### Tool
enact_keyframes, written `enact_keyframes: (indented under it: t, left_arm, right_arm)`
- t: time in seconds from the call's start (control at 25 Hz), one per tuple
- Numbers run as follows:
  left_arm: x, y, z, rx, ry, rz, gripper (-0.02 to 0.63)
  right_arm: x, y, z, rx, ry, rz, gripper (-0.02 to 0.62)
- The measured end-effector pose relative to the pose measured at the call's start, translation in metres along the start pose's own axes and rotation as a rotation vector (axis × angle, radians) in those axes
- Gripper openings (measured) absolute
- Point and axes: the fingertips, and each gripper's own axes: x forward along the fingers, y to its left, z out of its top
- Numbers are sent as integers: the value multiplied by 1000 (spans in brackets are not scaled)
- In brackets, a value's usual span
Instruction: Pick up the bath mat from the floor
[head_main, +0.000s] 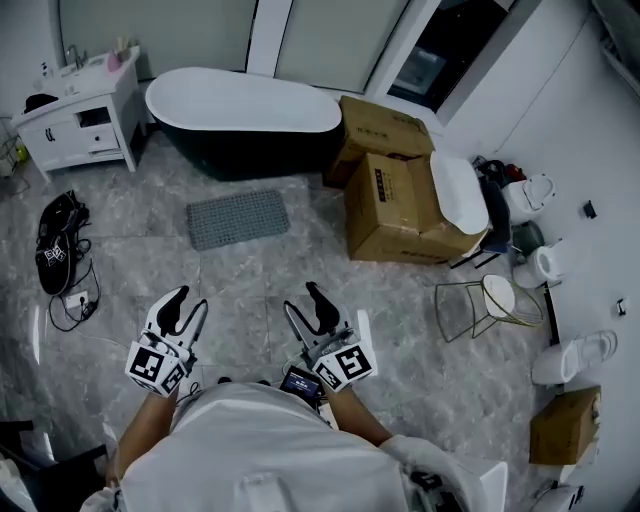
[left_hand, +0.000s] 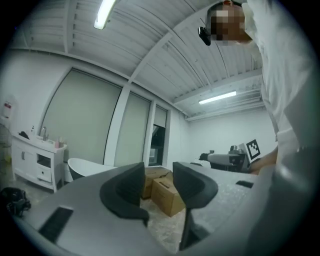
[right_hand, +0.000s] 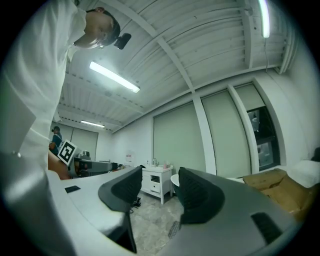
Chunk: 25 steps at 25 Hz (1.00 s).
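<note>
The grey, nubbly bath mat lies flat on the marble floor in front of the bathtub, well ahead of both grippers. My left gripper is held low near my body, open with nothing between its jaws. The right gripper hangs beside it, also open and empty. In the left gripper view the left gripper points toward the cardboard boxes. In the right gripper view the right gripper points toward the white cabinet, with a strip of the mat low between its jaws.
A dark bathtub stands behind the mat. Two cardboard boxes are stacked to its right, and a white vanity cabinet to its left. A black bag with cables lies at left; a wire stool and white fixtures at right.
</note>
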Motion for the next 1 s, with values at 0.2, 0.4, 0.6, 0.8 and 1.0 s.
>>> enact_keyframes:
  t: [0.2,0.4,0.6,0.8,1.0]
  left_arm:
    - [-5,3,16,26,-24,-11,173]
    - [-16,4,28,48,-41,32,172]
    - [-19,-1,16,21,-33,44,164]
    - [-13,-3,-12,10,20,10,158]
    - [-2,-11,-45,-4,97,5,156]
  right_arm:
    - [-4,2,5,-3,-2,-15,236]
    - [-23,-4,1,31,33,-60,236]
    - [-44,-1,1,40,56,-97,235]
    - [-39,4,-22,37,72,-39,227]
    - [-49,-19,-58,62,136,-32,221]
